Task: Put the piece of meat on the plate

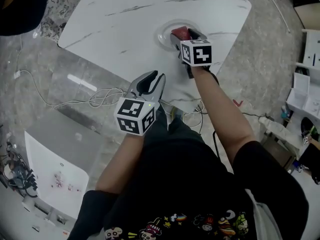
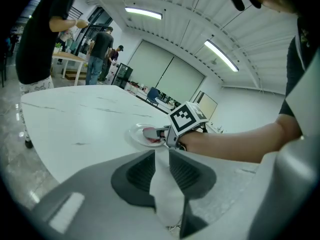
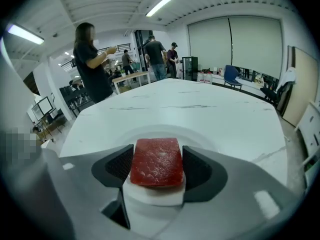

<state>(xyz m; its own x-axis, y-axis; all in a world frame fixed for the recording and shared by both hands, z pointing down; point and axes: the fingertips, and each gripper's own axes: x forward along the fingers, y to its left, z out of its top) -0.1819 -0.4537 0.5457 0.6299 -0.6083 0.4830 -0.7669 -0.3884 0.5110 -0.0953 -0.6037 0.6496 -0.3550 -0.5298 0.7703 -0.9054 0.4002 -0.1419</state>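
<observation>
right hand-held gripper (image 1: pixel 184 35) clamped on a flat rectangular slab of red raw meat (image 3: pixel 156 161), held low over the round pale plate (image 3: pixel 196 135) on the white marbled tabletop (image 1: pixel 125 29) — contact unclear, left hand-held gripper (image 2: pixel 161 156) closed, empty, near the tabletop's front edge

The surface (image 1: pixel 120 29) is white with grey veining and rounded corners. It stands on a grey polished floor (image 1: pixel 45 79). A white cable (image 1: pixel 102 98) lies looped on the floor near the surface's edge. A person in a black top (image 3: pixel 92 64) stands beside the surface. Strip lights (image 2: pixel 143 13) run along the ceiling.
</observation>
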